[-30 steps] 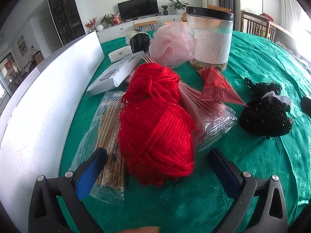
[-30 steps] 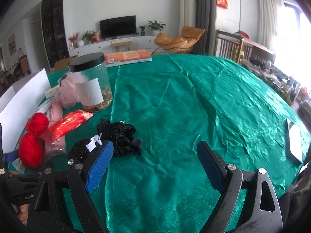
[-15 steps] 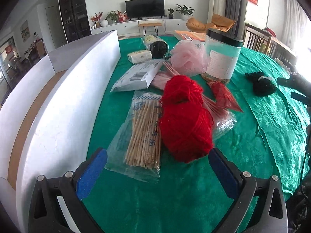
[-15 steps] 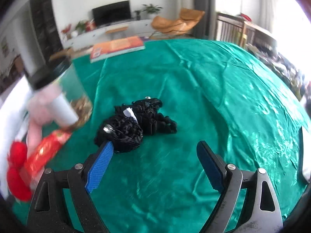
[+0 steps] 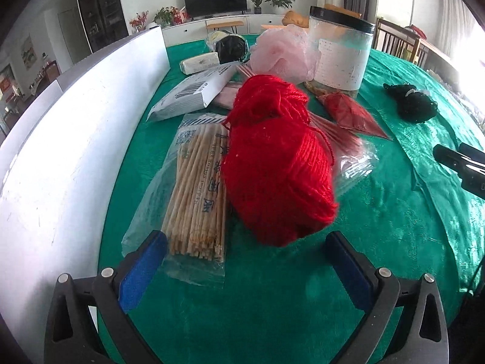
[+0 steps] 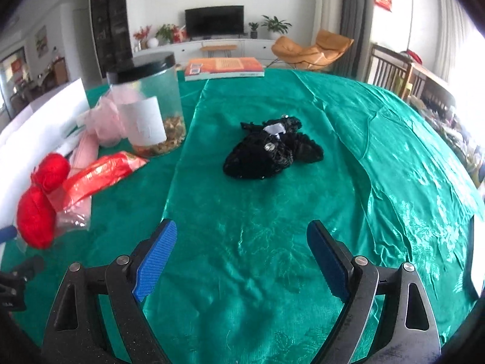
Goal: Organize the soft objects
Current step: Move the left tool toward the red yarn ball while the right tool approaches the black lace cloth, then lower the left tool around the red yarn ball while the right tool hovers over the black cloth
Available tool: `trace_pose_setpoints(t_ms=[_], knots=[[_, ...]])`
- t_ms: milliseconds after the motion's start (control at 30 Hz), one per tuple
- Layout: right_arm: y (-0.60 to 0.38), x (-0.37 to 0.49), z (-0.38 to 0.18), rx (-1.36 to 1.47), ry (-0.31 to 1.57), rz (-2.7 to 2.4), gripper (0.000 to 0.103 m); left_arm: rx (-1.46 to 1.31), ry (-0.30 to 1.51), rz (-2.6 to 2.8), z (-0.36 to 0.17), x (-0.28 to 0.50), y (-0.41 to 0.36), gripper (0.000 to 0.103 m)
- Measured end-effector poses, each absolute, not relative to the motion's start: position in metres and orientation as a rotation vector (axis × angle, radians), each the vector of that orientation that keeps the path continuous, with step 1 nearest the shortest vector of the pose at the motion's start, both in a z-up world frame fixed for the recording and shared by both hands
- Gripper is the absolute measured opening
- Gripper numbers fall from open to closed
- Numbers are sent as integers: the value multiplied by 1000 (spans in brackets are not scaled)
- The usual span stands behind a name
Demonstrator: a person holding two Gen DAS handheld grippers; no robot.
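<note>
Left gripper [image 5: 242, 261] low over the green tablecloth [image 5: 394, 212], jaws wide apart and holding nothing, with one red yarn ball [image 5: 275, 163] just ahead, resting on a bag of wooden sticks [image 5: 197, 188]. Right gripper [image 6: 242, 254] likewise spread and bare, aimed at one black lace bundle [image 6: 266, 151] lying well apart from the jar [image 6: 148, 106]. Compared with half a second ago: yarn nearer the left fingers, lace bundle farther from the right ones.

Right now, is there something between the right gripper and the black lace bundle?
Nothing visible. The right gripper is open, and only bare green tablecloth lies between it and the black lace bundle. The jar stands off to the left.
</note>
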State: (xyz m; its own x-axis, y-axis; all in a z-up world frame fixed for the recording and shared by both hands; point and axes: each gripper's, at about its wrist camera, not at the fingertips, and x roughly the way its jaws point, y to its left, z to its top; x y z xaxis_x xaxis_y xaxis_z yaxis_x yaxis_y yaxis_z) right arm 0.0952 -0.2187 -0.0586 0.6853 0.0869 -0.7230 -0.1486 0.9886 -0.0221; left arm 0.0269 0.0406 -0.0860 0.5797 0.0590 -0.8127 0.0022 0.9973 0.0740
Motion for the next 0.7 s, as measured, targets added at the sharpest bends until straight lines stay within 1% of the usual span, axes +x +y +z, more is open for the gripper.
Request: trace_pose_setpoints(t_ms=[167,367,700], knots=[[-222,97,-68,-88,841,113,90,146,892,36,-84,49,34,103],[-229,106,-79,-54,909,82,90,103,914,48,-85,91,44,103],[-232,103,-83,-15,912,80,91,89,918,42,-85,93,45,103]])
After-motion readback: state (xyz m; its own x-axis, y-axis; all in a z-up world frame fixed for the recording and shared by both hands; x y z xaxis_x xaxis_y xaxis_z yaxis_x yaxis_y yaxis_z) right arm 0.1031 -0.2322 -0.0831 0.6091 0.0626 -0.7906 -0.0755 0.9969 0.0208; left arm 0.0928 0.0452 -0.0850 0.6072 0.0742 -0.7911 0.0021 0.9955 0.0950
